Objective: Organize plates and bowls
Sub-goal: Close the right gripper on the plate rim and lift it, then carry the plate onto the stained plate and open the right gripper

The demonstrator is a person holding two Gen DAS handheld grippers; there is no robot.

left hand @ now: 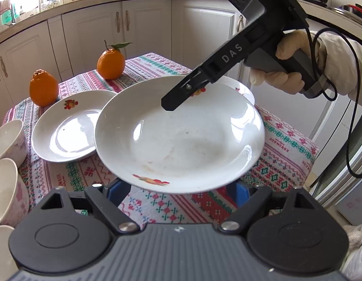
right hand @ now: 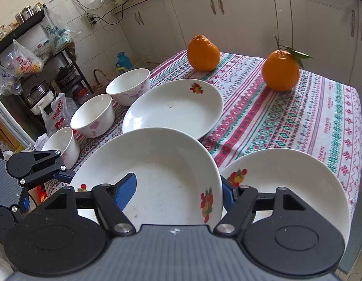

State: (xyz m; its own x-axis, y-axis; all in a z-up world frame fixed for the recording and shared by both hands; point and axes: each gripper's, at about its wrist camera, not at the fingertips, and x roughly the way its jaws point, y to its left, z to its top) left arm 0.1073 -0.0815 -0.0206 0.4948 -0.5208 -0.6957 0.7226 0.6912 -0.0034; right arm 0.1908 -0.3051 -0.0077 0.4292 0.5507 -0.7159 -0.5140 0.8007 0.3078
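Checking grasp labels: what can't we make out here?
- Left wrist: left fingers have their tips hidden under the plate; contact unclear.
- Right wrist: right finger is partly behind the plate rim; contact unclear.
- Left wrist: far plate is mostly behind the lifted plate.
- Left wrist: bowls are cut by the left edge.

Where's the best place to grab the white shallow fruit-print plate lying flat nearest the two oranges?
Take the plate by its upturned rim on the side facing bare tablecloth, one finger over, one under. The rim flares clear of the cloth there; white pink-flowered bowls crowd the opposite side.
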